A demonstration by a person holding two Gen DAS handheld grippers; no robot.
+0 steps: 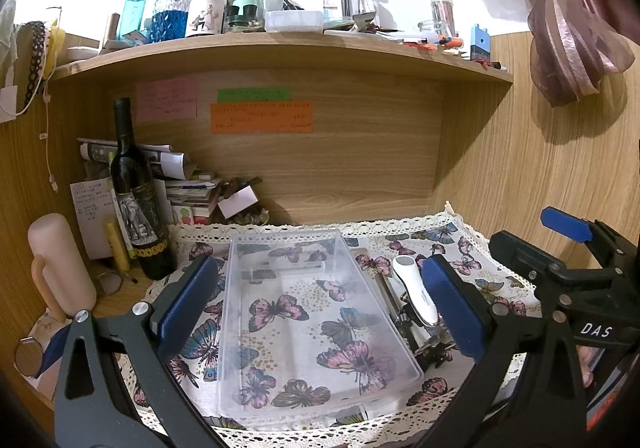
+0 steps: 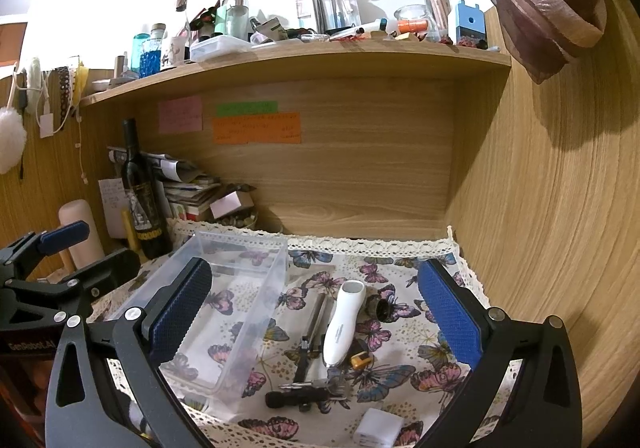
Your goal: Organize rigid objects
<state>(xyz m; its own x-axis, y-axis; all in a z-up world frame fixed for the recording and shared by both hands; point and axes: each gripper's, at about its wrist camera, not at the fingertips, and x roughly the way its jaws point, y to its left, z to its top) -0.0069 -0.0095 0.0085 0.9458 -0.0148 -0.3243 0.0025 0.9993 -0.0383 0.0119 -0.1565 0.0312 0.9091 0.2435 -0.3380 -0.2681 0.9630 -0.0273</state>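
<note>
Clear plastic bin (image 1: 312,328) holds nothing; white device (image 2: 342,322) lies beside it.

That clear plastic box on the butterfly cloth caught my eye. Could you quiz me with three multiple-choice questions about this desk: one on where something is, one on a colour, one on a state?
1. Where does the white handheld device lie?
A. inside the clear box
B. on the cloth beside the clear box
C. on the top shelf

2. What colour are the pads on the gripper fingers?
A. blue
B. red
C. yellow

3. How is the clear box right now?
A. closed with a lid
B. full of tools
C. open on top and empty

Answers: 1 B, it rests on the butterfly cloth outside the box wall. 2 A, both views show blue pads. 3 C, the cloth pattern shows straight through its bare floor.
</note>
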